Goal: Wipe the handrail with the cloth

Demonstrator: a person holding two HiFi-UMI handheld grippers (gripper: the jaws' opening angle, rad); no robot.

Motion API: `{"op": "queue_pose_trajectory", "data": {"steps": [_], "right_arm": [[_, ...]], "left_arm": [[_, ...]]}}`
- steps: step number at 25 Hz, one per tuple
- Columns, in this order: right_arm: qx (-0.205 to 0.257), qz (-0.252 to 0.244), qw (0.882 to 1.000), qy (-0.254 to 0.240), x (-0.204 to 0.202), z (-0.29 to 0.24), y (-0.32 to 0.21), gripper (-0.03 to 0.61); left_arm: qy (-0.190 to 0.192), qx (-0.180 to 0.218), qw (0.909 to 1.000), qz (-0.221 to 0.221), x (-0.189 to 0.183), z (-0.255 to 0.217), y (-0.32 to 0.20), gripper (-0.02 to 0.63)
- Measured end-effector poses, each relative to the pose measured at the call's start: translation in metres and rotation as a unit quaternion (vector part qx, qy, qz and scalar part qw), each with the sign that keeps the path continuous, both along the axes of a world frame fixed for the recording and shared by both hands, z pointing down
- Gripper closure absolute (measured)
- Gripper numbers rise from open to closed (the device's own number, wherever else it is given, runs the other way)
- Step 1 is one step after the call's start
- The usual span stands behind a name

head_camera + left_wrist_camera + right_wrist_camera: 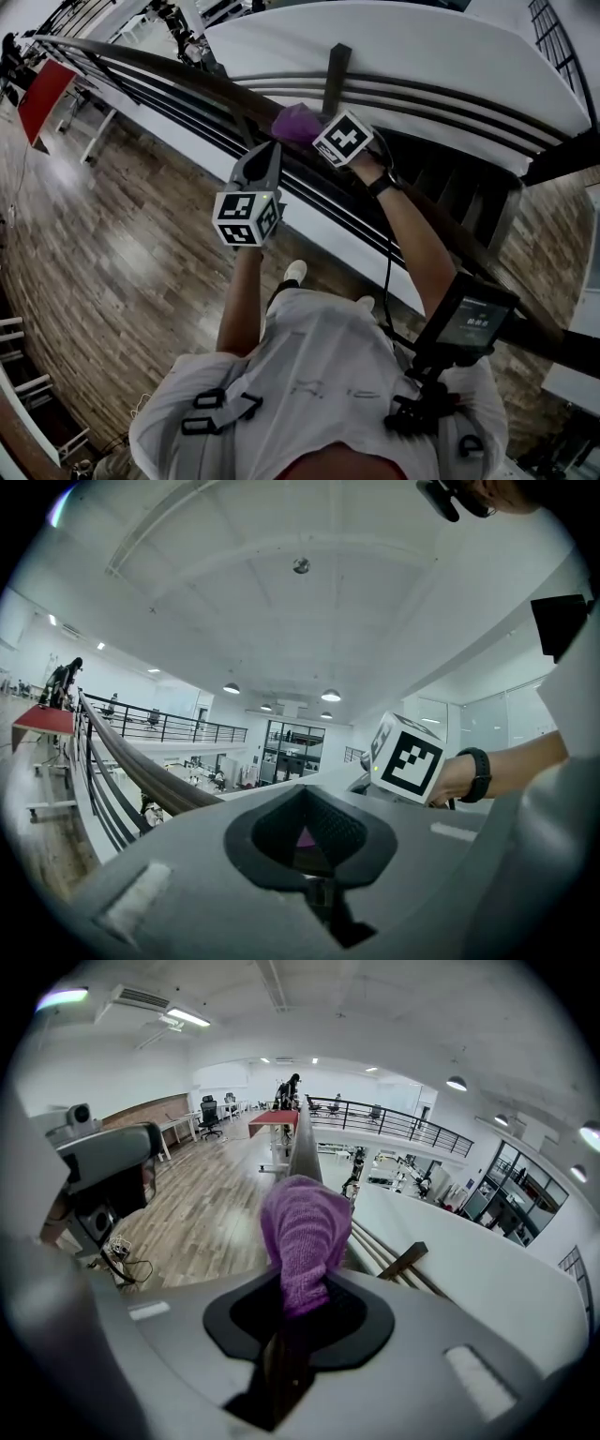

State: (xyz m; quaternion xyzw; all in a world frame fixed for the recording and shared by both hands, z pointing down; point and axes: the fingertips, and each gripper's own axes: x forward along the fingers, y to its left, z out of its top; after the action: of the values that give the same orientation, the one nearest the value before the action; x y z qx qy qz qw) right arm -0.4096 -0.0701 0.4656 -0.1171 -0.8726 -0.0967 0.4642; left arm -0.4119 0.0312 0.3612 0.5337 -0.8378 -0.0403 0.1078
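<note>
- Right claw (298, 1309): jaws clamped on the cloth (302, 1232); the purple wad stands out past the tips, so fabric and not plastic meets the wood; judged a sound grip for wiping.
- In the head view the right claw (317, 131) holds the cloth (296, 123) down on the top of the handrail (187, 75), just beside a dark post (336, 66); the task appears under way at this point of the rail.
- From the right gripper view the handrail (302, 1143) runs straight ahead beyond the cloth, bare and unobstructed; a long clear run lies that way.
- Left claw (305, 819): jaws drawn together or very nearly so, nothing gripped; a purple sliver shows between them, probably the cloth beyond.
- The left claw (269, 152) hovers just short of the rail, near the right one but apart from it; judged idle and kept clear of the wiping path.
- Edges: the rail is narrow and rounded, with thin lower bars (187, 117) beneath and a drop to a lower level past it; a cloth slipping off the far side would be lost.
- Room: wooden floor (112, 234) on the person's side is open; the post may call for a lift or detour.
</note>
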Motion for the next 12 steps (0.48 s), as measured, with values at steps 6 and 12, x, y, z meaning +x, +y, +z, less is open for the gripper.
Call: {"op": "queue_pose_trajectory", "data": {"steps": [6,12], "right_arm": [[0.001,0.007,1.000,-0.001,0.031,-0.001,-0.008,0.503],[-0.006,0.022,1.000,-0.002,0.070,-0.001,-0.018,0.503]], "left_arm": [[-0.003,-0.007,0.9998,0.018,0.009,-0.001,-0.018,0.614],[-0.007,-0.010,0.9988,0.047,0.033,-0.002,-0.037,0.614]]}}
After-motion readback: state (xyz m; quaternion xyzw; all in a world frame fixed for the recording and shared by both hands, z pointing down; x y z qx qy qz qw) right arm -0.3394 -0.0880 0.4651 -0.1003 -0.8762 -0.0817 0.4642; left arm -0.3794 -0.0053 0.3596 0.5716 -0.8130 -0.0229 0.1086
